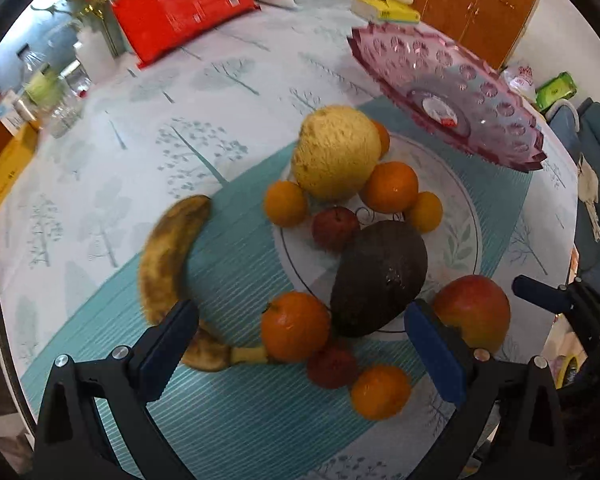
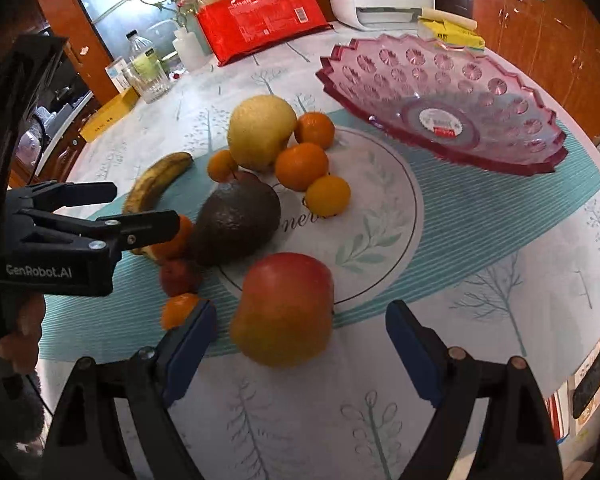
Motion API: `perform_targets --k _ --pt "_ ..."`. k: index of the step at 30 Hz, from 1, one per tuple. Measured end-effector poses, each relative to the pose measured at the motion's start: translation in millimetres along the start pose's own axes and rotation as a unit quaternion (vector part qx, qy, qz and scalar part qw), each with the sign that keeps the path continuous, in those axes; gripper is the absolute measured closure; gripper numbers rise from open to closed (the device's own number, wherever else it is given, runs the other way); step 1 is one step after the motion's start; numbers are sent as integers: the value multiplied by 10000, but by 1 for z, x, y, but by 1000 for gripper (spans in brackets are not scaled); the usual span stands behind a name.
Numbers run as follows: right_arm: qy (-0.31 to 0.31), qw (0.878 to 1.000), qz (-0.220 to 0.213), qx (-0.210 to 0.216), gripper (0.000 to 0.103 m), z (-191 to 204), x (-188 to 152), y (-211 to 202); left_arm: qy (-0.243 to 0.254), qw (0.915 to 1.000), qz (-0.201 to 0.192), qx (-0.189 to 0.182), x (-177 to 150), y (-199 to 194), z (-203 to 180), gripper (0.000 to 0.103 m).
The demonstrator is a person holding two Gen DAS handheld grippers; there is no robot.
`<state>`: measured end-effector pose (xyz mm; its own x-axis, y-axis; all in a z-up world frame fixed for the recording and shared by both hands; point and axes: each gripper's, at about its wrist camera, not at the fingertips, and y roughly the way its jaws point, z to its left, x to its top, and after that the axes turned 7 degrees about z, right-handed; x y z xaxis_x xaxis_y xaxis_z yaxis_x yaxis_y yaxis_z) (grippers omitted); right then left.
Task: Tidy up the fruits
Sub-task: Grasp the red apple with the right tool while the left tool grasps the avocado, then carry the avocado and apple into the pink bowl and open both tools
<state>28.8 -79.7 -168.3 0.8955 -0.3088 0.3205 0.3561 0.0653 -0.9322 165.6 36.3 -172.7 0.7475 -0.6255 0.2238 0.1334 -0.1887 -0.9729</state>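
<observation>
Both tools gape, left tool [image 2: 146, 206] marked "GenRobot.AI", right tool [image 2: 300, 344] around the apple [image 2: 284, 308].

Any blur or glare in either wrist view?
Left wrist: banana and table edge objects smeared by motion blur, small glare spot on the avocado. Right wrist: sharper, fruit bowl crisp; both views bend at the edges.

Tree-print tablecloth [image 2: 500, 280] (pale), brown wooden cabinets [image 2: 540, 32] behind.
</observation>
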Motion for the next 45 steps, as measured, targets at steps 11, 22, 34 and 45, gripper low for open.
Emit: perform_targets --k 11,22,34,45 --pt "8 9986 311 424 40 6 5 26 249 9995 173 -118 13 23 -21 4" --pt "221 9981 353 458 41 -15 -5 18 654 9972 364 -18 21 42 -55 35" --pt "113 9994 174 292 45 -24 -4 -8 282 9992 257 -85 9 17 -52 47" --pt "-162 9980 -603 3 45 -29 38 -72 27 9975 -706 -81 8 -80 -56 47"
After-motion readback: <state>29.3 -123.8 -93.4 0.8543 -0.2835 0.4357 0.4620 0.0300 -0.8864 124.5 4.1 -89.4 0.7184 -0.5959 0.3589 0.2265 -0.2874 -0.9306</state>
